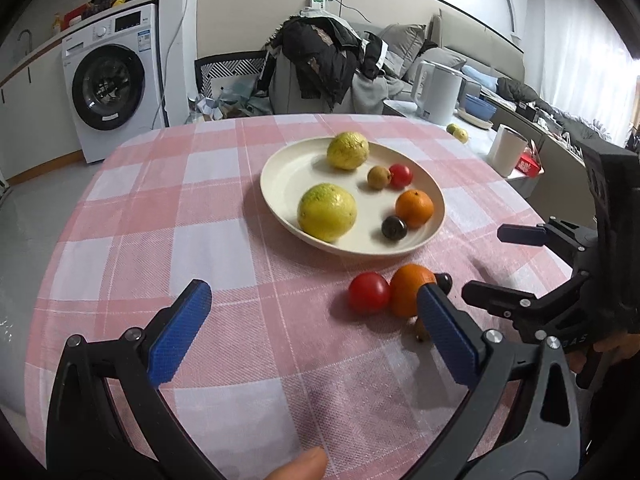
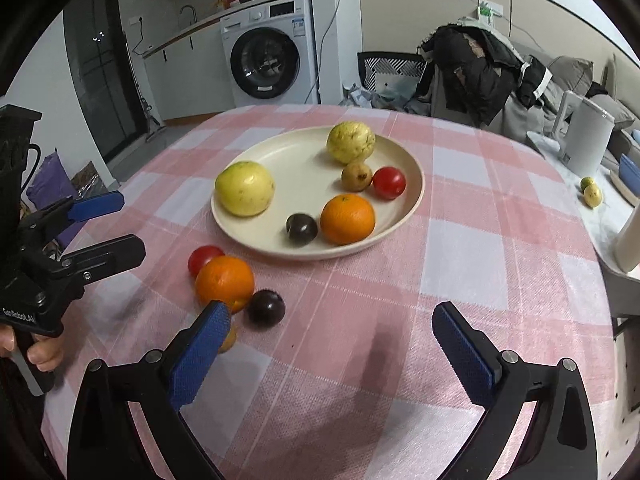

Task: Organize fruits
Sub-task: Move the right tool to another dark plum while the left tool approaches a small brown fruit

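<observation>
Hovering low over the checked worktop [image 1: 132, 240], the left tongs [image 1: 316, 316] stand spread and empty. Rightward, four loose fruits cluster just short of the plate [image 2: 256, 152]: a tomato [image 2: 204, 258], an orange [image 2: 225, 282], a dark plum [image 2: 266, 307] and a small brownish fruit [image 1: 420, 328], half hidden. The plate already holds six, so these likely go there. The right tongs [image 2: 332, 320] are also spread, empty.

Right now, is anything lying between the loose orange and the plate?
No. In the right wrist view, only bare checked tablecloth separates the loose orange from the plate.
</observation>
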Action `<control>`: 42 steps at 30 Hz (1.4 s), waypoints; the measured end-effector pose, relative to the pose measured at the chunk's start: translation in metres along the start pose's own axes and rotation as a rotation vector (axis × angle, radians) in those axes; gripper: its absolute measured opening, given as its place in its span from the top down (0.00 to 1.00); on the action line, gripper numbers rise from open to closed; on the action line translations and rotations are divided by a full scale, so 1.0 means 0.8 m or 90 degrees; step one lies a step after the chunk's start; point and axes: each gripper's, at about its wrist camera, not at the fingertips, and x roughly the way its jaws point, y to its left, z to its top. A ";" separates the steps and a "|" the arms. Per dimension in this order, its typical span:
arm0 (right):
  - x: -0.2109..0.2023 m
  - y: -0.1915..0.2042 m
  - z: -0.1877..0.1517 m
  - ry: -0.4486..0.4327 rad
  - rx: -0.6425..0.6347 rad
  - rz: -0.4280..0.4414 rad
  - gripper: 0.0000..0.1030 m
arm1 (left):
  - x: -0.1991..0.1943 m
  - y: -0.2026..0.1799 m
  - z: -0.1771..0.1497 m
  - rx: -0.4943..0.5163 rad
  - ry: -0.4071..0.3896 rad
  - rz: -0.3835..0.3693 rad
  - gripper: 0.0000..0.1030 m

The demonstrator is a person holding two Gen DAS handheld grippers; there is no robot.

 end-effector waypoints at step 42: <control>0.031 0.036 -0.007 0.048 -0.075 0.025 0.52 | 0.025 -0.013 -0.012 0.017 0.031 -0.004 0.01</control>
